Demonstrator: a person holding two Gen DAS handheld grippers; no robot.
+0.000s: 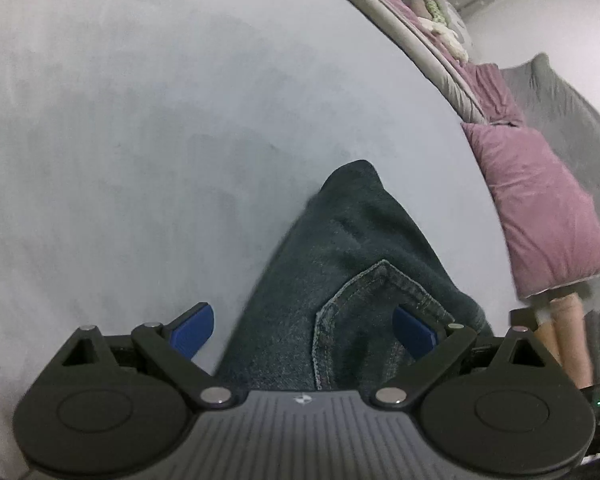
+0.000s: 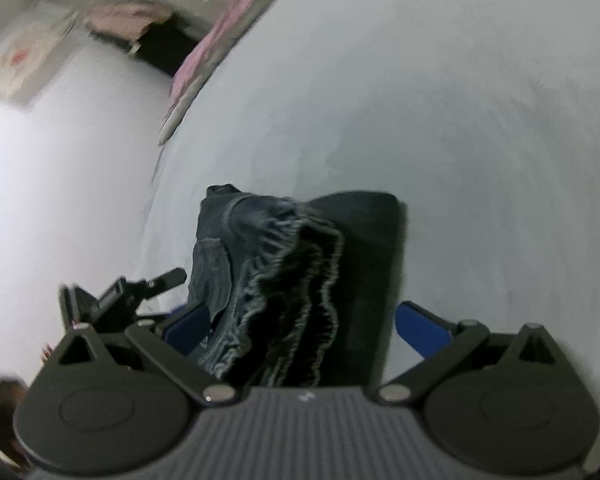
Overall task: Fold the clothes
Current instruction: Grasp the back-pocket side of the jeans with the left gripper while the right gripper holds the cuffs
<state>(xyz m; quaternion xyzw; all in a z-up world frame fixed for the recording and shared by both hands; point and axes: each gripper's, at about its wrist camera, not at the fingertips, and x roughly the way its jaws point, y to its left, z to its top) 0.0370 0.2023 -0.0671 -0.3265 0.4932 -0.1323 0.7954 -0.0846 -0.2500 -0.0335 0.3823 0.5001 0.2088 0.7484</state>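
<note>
Between our left gripper (image 1: pixel 303 330) fingers — jeans (image 1: pixel 356 280), jaws spread | right gripper (image 2: pixel 303 326) likewise spread | denim heavy, limp — we would pinch the waistband (image 2: pixel 284 264).

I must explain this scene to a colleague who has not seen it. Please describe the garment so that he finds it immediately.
On the wide pale grey surface lies one dark blue denim garment, the only clothing there. Its stitched pocket shows between the open left claw.

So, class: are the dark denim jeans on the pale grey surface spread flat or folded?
Folded: the dark denim jeans lie as a compact bundle, with layered edges stacked at one end.
</note>
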